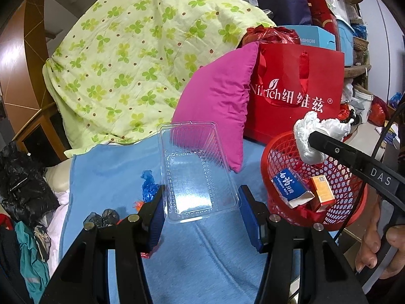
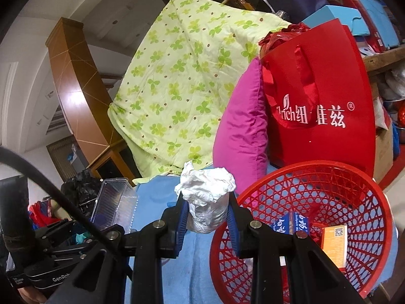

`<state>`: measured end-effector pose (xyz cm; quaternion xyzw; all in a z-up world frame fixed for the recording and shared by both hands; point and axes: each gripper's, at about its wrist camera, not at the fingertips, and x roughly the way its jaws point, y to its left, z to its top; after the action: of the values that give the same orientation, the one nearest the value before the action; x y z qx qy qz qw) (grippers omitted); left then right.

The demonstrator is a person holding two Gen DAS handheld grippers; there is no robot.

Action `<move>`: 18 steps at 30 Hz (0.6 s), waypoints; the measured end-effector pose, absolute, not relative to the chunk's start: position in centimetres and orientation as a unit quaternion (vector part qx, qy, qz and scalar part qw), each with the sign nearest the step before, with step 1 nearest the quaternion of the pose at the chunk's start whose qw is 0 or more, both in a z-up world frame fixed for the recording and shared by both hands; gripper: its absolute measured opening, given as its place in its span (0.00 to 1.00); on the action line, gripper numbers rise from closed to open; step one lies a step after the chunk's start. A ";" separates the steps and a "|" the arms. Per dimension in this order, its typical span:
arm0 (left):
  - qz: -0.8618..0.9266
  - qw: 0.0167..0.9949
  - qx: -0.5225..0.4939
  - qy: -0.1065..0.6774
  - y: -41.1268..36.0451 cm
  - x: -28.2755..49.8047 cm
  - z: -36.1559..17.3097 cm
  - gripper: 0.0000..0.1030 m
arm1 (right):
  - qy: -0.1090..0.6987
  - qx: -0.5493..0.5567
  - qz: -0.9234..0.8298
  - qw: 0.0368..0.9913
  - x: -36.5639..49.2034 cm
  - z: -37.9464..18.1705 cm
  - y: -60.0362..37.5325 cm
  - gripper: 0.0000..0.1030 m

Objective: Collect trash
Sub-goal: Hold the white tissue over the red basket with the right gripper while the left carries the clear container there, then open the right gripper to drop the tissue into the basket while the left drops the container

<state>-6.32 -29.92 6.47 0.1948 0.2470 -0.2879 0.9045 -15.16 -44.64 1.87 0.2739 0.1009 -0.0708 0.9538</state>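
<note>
On your far left, a black plastic bag (image 1: 22,177) lies crumpled beside the blue blanket (image 1: 202,258), with small dark scraps (image 1: 103,217) and a blue wrapper (image 1: 149,187) on the blanket just left of your left gripper (image 1: 201,202). That gripper stands partly apart, its blue pads against the two long sides of a clear plastic tray (image 1: 195,167), which tilts up and away from you above the blanket. From your right wrist view the same tray (image 2: 114,202) shows at the left edge, held up edge-on.

Behind it rises the green clover quilt (image 1: 131,58), then the magenta pillow (image 1: 220,101) leaning against the red paper bag (image 1: 298,93) with white lettering.

Further right, your right gripper (image 2: 208,215) is clamped narrow on a crumpled white plastic wad (image 2: 206,190), which bulges above the pads. In the left wrist view that wad (image 1: 311,136) hangs over the far rim of the red mesh basket (image 1: 336,177); from the right wrist view it sits just left of the basket's near rim (image 2: 303,167). Inside the basket lie a blue and white toothpaste box (image 1: 291,190) and an orange carton (image 1: 322,190), side by side and touching.

At the far right edge, your hand (image 1: 379,250) grips the right tool's handle.
</note>
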 end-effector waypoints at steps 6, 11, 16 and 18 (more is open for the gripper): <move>-0.296 0.903 0.193 0.243 -30.5 -6.7 6.8 0.56 | 0.092 0.278 -0.087 0.952 -16.4 1.8 -45.2 0.30; -0.306 0.901 0.192 0.239 -31.0 -7.2 7.1 0.56 | 0.078 0.294 -0.106 0.947 -18.2 1.6 -46.6 0.30; -0.317 0.898 0.196 0.235 -31.9 -7.8 7.2 0.56 | 0.066 0.308 -0.123 0.941 -19.8 1.3 -47.7 0.30; -0.320 0.897 0.196 0.235 -32.2 -8.0 7.3 0.56 | 0.062 0.313 -0.128 0.939 -20.4 1.3 -48.0 0.30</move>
<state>-7.96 -32.18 7.26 0.1959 0.2346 -0.3201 0.8967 -20.39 -48.04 1.29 0.3129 0.0619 -0.1278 0.9391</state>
